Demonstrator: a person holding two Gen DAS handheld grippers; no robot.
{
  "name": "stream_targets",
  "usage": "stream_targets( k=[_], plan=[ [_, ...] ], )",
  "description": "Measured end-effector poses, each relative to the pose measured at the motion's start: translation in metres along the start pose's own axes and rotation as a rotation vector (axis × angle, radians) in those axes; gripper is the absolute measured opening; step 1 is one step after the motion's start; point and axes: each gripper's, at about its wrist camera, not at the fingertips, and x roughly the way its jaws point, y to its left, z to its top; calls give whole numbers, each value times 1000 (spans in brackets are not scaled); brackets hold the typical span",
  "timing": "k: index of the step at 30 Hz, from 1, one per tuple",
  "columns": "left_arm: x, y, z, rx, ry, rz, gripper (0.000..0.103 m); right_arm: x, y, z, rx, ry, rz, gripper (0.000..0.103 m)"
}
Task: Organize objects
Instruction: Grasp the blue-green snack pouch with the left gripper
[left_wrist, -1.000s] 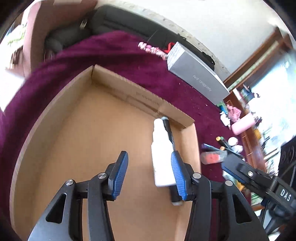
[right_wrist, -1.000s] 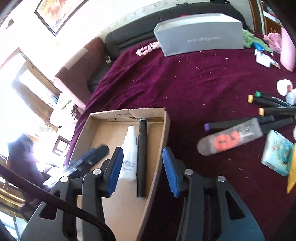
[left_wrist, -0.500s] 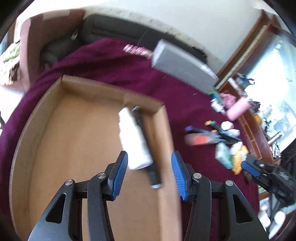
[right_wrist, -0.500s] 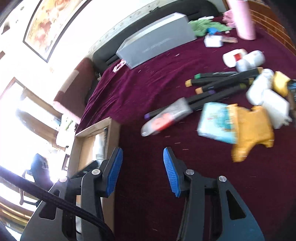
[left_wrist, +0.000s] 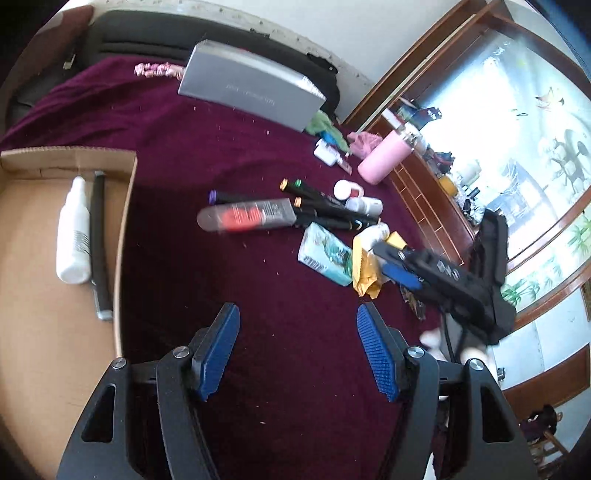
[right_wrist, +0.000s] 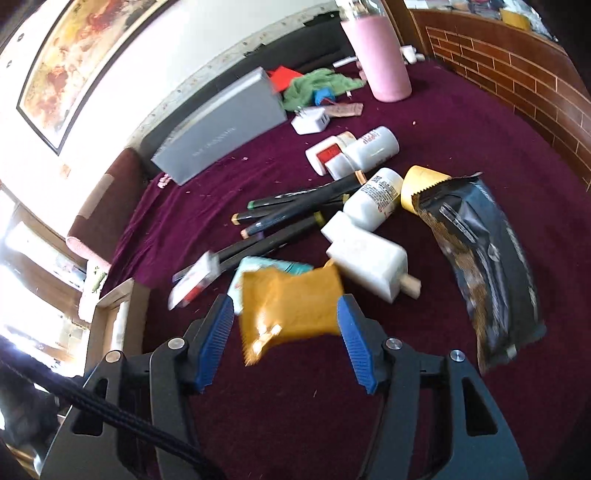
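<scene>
Reaching for the next item: your right gripper (right_wrist: 284, 325), just widened and empty, frames the yellow packet (right_wrist: 291, 308) at twelve o'clock, seemingly untouched; your left gripper (left_wrist: 297, 334) also released. Advance, then clamp.

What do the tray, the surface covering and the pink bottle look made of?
Tray: corrugated cardboard, matte brown, with raw cut edges and a fold crease.
Covering: maroon fabric, probably velvet or velour, with soft nap, folds and clinging lint.
Pink bottle: smooth satin pink shell, either coated metal or plastic; a clear top shows.
</scene>
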Motion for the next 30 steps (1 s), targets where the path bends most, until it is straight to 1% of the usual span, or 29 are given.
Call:
stream_targets(
  k=[2,3,4,6,7,9,10,11,12,13,14,15,16,17,18,20,22,24,26,28,30],
  plan=[
    [3,1,0,-19,9,-5,60,11,-5,6,18,12,10,58],
    [4,3,0,-25,11,0,60,20,-5,10,21,31,16,60],
    [3,3,-1,-26,9,6,60,28,-3,12,15,47,2,62],
    [4,4,1,-27,0,16,60,32,5,13,-15,52,-23,62],
    [4,6,2,-32,-2,19,60,32,14,10,-59,61,-34,62],
    [5,10,3,-49,-4,23,60,35,22,3,-108,89,-20,62],
    [6,12,4,-57,-2,17,60,37,26,-2,-140,126,-4,61],
    [7,12,4,-60,-1,13,60,40,28,-6,-159,173,27,62],
    [9,12,4,-56,2,18,60,43,30,-13,-167,237,100,62],
    [10,13,4,-53,4,26,60,44,33,-21,-180,305,207,62],
    [14,13,5,-54,7,37,60,42,35,-28,-202,360,295,62],
    [17,14,6,-59,12,43,60,38,35,-33,-226,383,355,62],
    [22,14,8,-68,18,47,60,29,32,-36,-236,358,358,62],
    [25,14,10,-75,20,52,60,24,28,-35,-231,323,332,62],
    [31,11,13,-78,17,65,60,19,21,-31,-224,273,282,62],
    [39,5,18,-62,11,89,60,16,10,-24,-203,211,192,62],
    [52,-6,25,-29,8,132,60,18,-2,-20,-168,172,164,62],
    [67,-17,30,4,11,181,60,22,-20,-17,-97,151,204,62],
    [81,-23,33,26,17,224,60,24,-30,-17,-58,138,230,61],
    [96,-28,36,38,29,249,60,22,-39,-18,-22,130,273,61],
    [109,-33,38,45,35,272,60,15,-39,-16,-12,104,273,61]
  ],
)
